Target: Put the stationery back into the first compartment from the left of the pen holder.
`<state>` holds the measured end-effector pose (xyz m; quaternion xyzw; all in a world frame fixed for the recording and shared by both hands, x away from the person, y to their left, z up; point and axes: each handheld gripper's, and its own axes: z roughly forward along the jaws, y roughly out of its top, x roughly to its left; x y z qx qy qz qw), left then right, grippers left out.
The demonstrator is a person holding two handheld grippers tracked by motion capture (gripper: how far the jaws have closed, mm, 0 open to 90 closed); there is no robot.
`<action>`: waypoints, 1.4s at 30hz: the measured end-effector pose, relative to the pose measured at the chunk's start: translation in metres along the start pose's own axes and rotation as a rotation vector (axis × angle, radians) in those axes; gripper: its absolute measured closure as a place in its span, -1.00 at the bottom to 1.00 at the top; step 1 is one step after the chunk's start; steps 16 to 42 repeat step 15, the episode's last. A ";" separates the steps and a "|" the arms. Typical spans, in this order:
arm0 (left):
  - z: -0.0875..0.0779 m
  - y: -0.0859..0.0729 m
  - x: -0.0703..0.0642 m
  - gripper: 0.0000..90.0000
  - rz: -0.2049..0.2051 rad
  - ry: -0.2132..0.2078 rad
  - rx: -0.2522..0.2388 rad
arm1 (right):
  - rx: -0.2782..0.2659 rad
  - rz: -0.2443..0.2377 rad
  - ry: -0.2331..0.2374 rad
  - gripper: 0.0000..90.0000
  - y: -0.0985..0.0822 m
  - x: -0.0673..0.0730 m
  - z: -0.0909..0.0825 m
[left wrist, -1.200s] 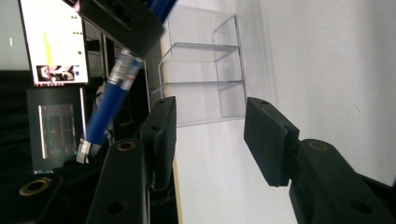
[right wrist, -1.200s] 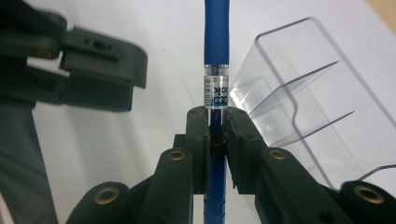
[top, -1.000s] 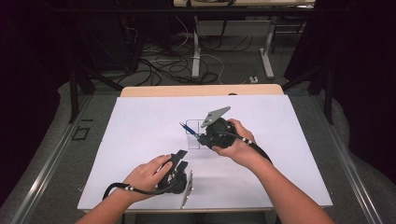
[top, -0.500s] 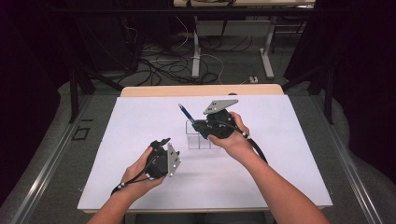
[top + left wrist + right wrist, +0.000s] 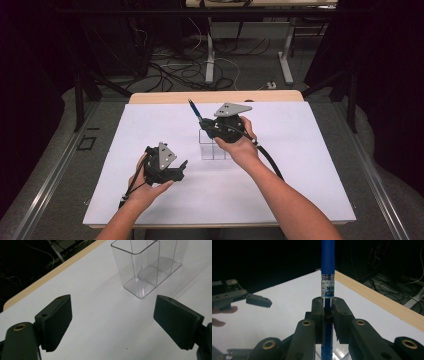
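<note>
Surface: a white sheet point(image 5: 310, 165) covers the table; a strip of pale wooden table edge point(image 5: 165, 97) shows along the far side.
Room: dark all round; beyond the far edge, a grey floor with tangled cables point(image 5: 175, 65) and the legs of another table point(image 5: 286, 55). Dark curtains hang on the left and right.
Writing: the blue pen point(image 5: 327, 277) carries a white label with printed letters ending in "CK" and small digits that are too small to read for certain.
Pen place: clamped upright in the right gripper point(image 5: 210, 131), its top slanting to the far left, above the clear box point(image 5: 214, 148) near the middle of the sheet.
Right gripper: jaws pressed together on the pen's barrel.
Left gripper: point(image 5: 179, 169) held at the near left of the sheet, well apart from the box; its jaws have just been opening and stand wide apart with nothing between them.
Clear box: a see-through container with dividing walls inside, standing on the sheet; the left gripper view looks towards it point(image 5: 147, 267).
</note>
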<state>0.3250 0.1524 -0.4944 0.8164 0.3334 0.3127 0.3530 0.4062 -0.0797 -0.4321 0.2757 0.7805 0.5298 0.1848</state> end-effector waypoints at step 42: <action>-0.004 -0.015 0.027 -0.80 -0.229 -0.032 -0.021 | 0.076 0.008 -0.098 0.08 -0.029 -0.004 0.024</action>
